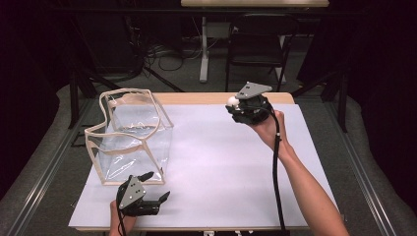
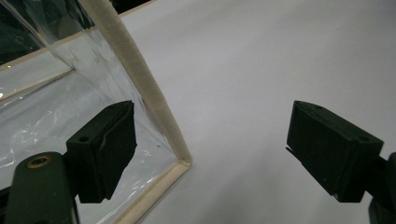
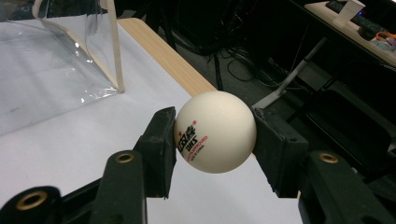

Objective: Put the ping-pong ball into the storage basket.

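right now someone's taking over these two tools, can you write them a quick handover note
Right tool: shut on the white ball, held up over the far right of the table.
Left tool: open, nothing held, at the near corner of the clear bag, one jaw against its clear wall.
Bag: upright at the table's left, top open.
Done: ball picked up.
Left: probably steady the bag with the left tool, carry the ball across, release it inside.
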Demonstrator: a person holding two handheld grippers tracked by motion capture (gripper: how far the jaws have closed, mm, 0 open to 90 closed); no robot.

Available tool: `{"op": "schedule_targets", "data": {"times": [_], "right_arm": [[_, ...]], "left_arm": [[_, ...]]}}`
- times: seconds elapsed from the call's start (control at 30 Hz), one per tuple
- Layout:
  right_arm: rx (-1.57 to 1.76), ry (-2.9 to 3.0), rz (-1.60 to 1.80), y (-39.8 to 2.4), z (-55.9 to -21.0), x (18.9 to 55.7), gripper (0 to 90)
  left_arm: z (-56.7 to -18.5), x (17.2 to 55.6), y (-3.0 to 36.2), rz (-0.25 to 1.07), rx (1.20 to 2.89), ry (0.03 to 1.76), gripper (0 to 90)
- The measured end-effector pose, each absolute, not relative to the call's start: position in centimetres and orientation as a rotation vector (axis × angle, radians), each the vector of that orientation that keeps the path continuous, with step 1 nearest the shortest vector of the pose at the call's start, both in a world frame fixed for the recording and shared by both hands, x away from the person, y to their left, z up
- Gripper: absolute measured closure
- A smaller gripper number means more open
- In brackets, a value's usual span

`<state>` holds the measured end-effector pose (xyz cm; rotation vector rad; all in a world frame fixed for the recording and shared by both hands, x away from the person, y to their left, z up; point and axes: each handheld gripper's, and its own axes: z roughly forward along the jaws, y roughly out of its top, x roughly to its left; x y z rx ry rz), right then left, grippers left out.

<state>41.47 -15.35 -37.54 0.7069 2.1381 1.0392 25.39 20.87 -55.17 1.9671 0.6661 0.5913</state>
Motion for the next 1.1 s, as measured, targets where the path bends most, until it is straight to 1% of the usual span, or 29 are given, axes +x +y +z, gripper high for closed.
{"op": "schedule_targets", "data": {"times": [1.1], "right_arm": [[0.640,2.157,1.080,-12.7,-36.9,41.4,51.4]], "left_arm": [[-55.2,25.4,20.9,0.590,1.969,0.665,16.0]]}}
